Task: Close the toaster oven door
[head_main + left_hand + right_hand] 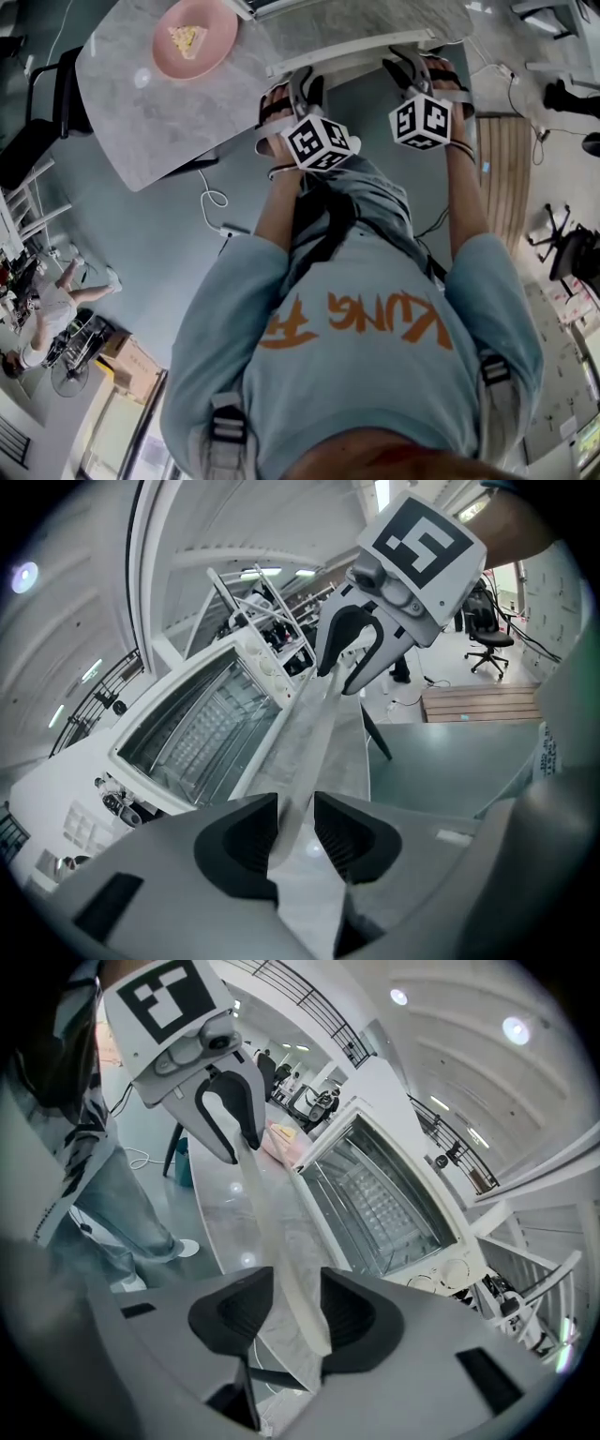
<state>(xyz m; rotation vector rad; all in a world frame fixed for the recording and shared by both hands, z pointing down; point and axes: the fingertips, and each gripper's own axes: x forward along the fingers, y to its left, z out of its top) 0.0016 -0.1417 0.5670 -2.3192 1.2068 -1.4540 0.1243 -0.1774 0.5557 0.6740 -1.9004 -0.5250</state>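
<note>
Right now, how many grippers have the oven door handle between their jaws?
2. The left gripper straddles the handle near one end, the right gripper near the other, both with jaws apart. No other gripper shows.

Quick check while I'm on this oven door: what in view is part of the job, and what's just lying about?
Job: toaster oven; door handle, between both pairs of open jaws; left gripper; right gripper.
Lying about: pink plate with a food slice, on the table; white cable on the floor; office chair.
</note>
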